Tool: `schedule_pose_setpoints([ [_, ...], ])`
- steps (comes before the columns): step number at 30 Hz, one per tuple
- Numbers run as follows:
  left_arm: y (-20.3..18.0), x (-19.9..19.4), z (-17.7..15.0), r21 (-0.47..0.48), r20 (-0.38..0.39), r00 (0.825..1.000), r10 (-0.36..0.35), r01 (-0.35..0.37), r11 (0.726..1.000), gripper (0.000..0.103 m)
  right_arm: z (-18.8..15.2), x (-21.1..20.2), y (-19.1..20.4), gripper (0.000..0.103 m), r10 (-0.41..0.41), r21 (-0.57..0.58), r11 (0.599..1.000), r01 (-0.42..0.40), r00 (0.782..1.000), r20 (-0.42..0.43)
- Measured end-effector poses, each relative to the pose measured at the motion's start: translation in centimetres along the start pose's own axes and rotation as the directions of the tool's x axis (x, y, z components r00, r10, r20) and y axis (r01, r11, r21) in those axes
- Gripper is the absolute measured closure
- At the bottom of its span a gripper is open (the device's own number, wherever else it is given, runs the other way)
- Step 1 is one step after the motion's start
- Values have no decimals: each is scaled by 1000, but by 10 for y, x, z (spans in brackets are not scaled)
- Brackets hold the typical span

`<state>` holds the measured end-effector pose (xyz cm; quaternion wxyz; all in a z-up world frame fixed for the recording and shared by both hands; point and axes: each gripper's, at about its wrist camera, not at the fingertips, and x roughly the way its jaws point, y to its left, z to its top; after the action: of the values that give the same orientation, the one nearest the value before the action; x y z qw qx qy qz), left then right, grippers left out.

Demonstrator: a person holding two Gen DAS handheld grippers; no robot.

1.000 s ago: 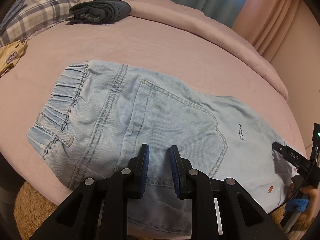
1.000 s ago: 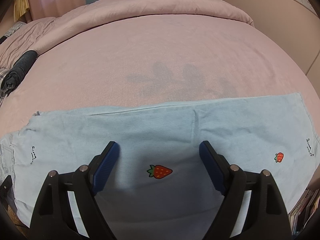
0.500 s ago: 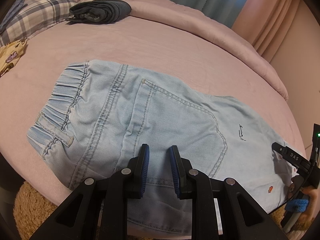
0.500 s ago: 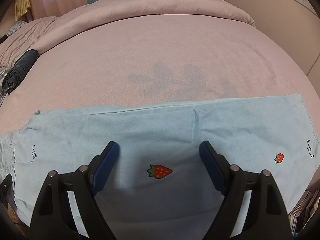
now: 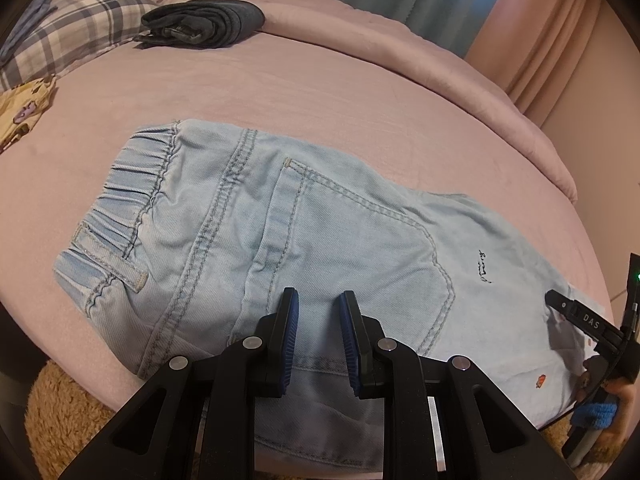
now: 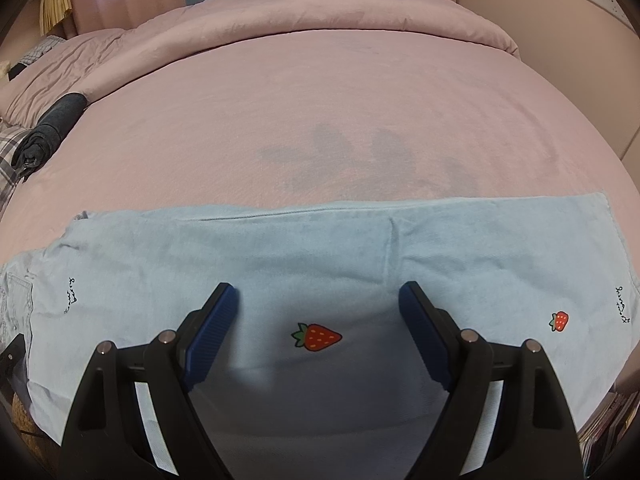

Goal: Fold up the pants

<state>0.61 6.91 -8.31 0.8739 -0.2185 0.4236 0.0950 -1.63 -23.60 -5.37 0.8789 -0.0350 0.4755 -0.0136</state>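
Note:
Light blue denim pants lie flat on the pink bed, back side up, with the elastic waistband to the left and the folded legs running right. My left gripper hovers over the back pocket near the bed's front edge, its jaws a narrow gap apart and holding nothing. In the right wrist view the legs stretch across the frame. My right gripper stands wide open above a strawberry print, with nothing between the pads. One right gripper finger shows at the far right of the left wrist view.
A dark folded garment lies at the back by a plaid pillow. A yellow printed cloth sits at the left edge. A rolled pink duvet borders the far side. A brown fuzzy rug lies below the bed.

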Motion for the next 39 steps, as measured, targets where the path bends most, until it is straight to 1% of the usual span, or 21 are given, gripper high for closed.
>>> schedule_pose_setpoints([
  [4,-1,-1,0,-2,1,1000,10,-10,1000,80,-1,-2,0,20,5,-1,1000,-5,1000,-6],
  [5,-4,-1,0,9,1,1000,22,-22,1000,80,-1,-2,-1,20,7,-1,1000,-7,1000,-7],
  [7,-14,-3,-2,57,-4,997,71,-71,996,80,-1,-4,-5,20,13,4,1000,-13,1000,-12],
  [8,-22,-5,-2,88,-12,994,113,-111,990,80,-1,-6,-8,20,10,12,1000,-10,1000,-15],
  [10,-35,-8,-3,121,-25,986,164,-160,980,80,0,-9,-14,20,-4,33,999,5,1000,-13],
  [11,-42,-10,-3,134,-31,984,176,-170,976,80,1,-13,-21,20,-19,55,998,19,1000,-9],
  [12,-47,-12,-3,144,-34,985,168,-162,976,80,1,-14,-24,20,-27,68,997,27,1000,-6],
  [14,-61,-18,-4,165,-29,991,127,-121,979,80,1,-21,-36,20,-52,101,994,52,999,1],
  [18,-89,-23,-5,189,-57,994,91,-79,979,74,-3,-35,-63,20,-107,157,982,103,994,17],
  [20,-106,-23,-3,197,-76,997,22,-7,980,74,-7,-40,-81,20,-130,204,971,125,991,15],
  [22,-117,-21,-2,203,-96,995,-32,51,978,72,-12,-42,-96,20,-148,245,959,141,989,10],
  [23,-125,-17,-2,209,-107,993,-57,78,975,69,-16,-43,-105,20,-154,269,952,147,988,6],
  [24,-132,-12,-3,218,-114,991,-63,87,972,66,-19,-41,-115,20,-154,296,944,147,988,0],
  [26,-140,-1,-5,236,-126,991,-39,68,969,66,-24,-33,-129,20,-138,344,928,140,990,-29],
  [27,-143,4,-8,236,-139,990,-27,60,970,66,-27,-30,-135,20,-122,361,924,123,992,-26],
  [29,-139,25,-14,221,-198,980,-12,56,974,66,-27,-31,-137,17,-111,358,928,100,994,9],
  [30,-139,28,-17,228,-198,980,-4,50,972,66,-26,-30,-136,17,-116,356,928,106,993,7],
  [32,-143,28,-23,297,-147,989,13,31,954,65,-24,-26,-131,15,-141,347,929,130,990,7],
  [33,-145,27,-25,316,-138,990,22,23,948,65,-22,-24,-128,14,-156,337,930,145,988,6],
  [36,-144,27,-24,315,-128,991,28,14,949,65,-18,-18,-116,11,-200,307,932,191,980,-2],
  [39,-145,29,-23,305,-130,991,25,16,952,64,-17,-17,-117,10,-200,306,933,190,980,0],
])
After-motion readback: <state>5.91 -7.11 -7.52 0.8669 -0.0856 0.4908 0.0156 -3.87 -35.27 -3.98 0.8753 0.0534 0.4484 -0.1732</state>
